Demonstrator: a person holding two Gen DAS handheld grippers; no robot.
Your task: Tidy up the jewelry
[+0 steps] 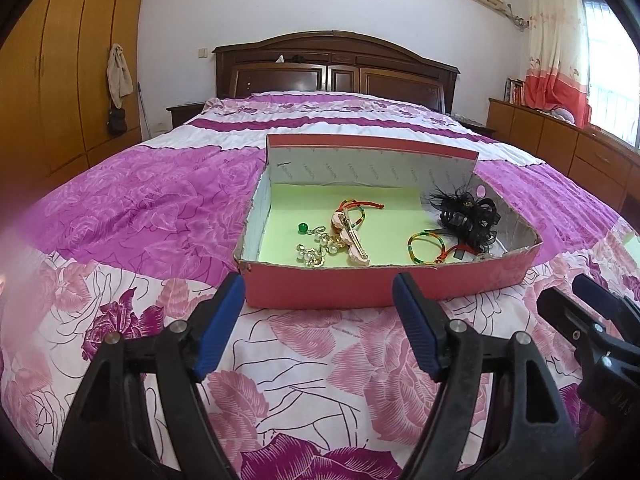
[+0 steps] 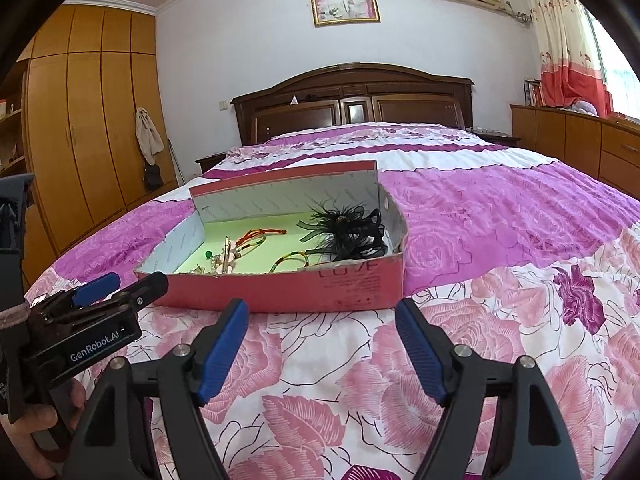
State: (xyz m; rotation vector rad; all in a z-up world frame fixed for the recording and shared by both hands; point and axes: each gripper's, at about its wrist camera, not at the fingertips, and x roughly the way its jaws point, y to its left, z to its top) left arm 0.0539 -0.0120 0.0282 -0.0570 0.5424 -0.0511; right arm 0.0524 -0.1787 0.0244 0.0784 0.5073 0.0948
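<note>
A shallow pink cardboard box (image 1: 460, 280) with a pale green floor sits on the bed. It holds a pink hair clip (image 1: 352, 240), a green bead (image 1: 303, 227), gold and pearl jewelry (image 1: 316, 252), a striped cord bracelet (image 1: 426, 246) and a black feather hair clip (image 1: 468, 212). My left gripper (image 1: 319, 284) is open and empty just in front of the box's near wall. In the right wrist view the box (image 2: 280, 292) lies ahead, with the feather clip (image 2: 348, 236) at its right end. My right gripper (image 2: 321, 306) is open too, nothing between its blue pads.
A pink and purple floral bedspread (image 1: 160, 200) covers the bed. The dark wooden headboard (image 1: 336, 68) stands behind it, with a wardrobe (image 1: 72, 80) at left and a low cabinet (image 1: 560, 136) at right. A hand (image 2: 32, 420) holds the left gripper (image 2: 128, 284) beside the box.
</note>
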